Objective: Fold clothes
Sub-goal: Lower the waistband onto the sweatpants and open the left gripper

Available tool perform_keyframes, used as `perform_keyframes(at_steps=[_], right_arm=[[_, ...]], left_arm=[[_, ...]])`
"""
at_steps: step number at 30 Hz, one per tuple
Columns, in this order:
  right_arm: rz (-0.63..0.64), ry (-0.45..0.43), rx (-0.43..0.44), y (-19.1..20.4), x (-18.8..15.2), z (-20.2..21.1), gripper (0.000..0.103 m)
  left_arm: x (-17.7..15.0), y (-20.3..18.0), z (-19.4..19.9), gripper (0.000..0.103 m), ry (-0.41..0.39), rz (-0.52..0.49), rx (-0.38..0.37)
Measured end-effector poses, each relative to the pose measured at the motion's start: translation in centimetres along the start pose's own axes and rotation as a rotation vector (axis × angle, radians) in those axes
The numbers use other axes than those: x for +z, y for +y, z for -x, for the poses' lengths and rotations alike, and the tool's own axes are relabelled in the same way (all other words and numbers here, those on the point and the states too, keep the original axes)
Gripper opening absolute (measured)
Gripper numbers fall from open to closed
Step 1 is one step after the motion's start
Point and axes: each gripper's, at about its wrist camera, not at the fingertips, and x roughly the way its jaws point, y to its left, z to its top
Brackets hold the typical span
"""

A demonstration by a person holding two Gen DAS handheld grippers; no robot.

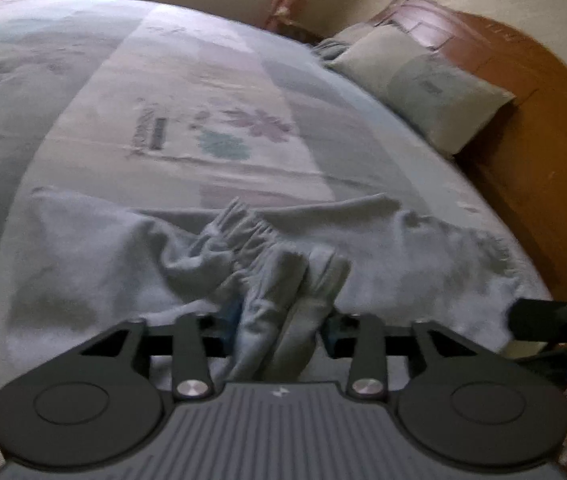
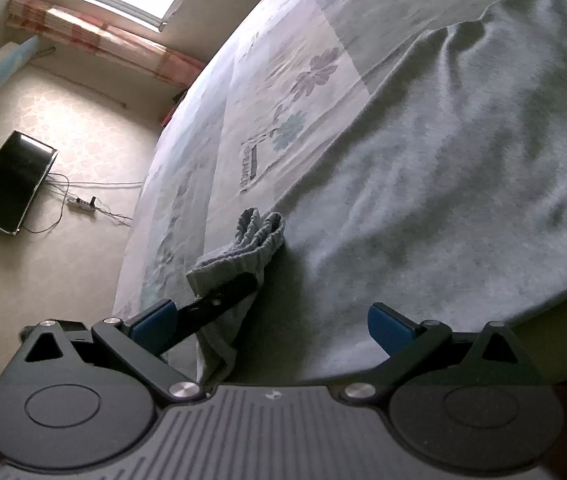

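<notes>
Grey garment [image 1: 383,248] is spread flat on the bed [image 1: 203,92], with its bunched elastic waistband [image 1: 243,236] sitting in between the left claw [image 1: 279,328] pads. Can't tell if the pads actually press on it. Right claw [image 2: 271,320] is spread wide and holds nothing, low over the garment's near edge, just beside the waistband. Beyond the garment the bedsheet lies bare up to the pillow [image 1: 423,80] by the headboard [image 1: 531,120].
</notes>
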Motion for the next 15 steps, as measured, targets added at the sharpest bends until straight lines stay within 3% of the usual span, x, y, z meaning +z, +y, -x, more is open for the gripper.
perform_keyframes(at_steps=[5,10,15], right_arm=[[-0.011,0.009,-0.010,-0.3,0.0,-0.5,0.103],[-0.013,0.021,-0.020,-0.4,-0.2,-1.1,0.103],[-0.001,0.038,-0.027,-0.1,-0.5,-1.6,0.103]], left_arm=[[0.9,-0.3,2.6,0.057,-0.045,-0.048,-0.060],[2.1,1.9,6.0,0.068,-0.140,-0.013,-0.081],[2.2,4.3,6.7,0.068,-0.137,-0.029,0.067]])
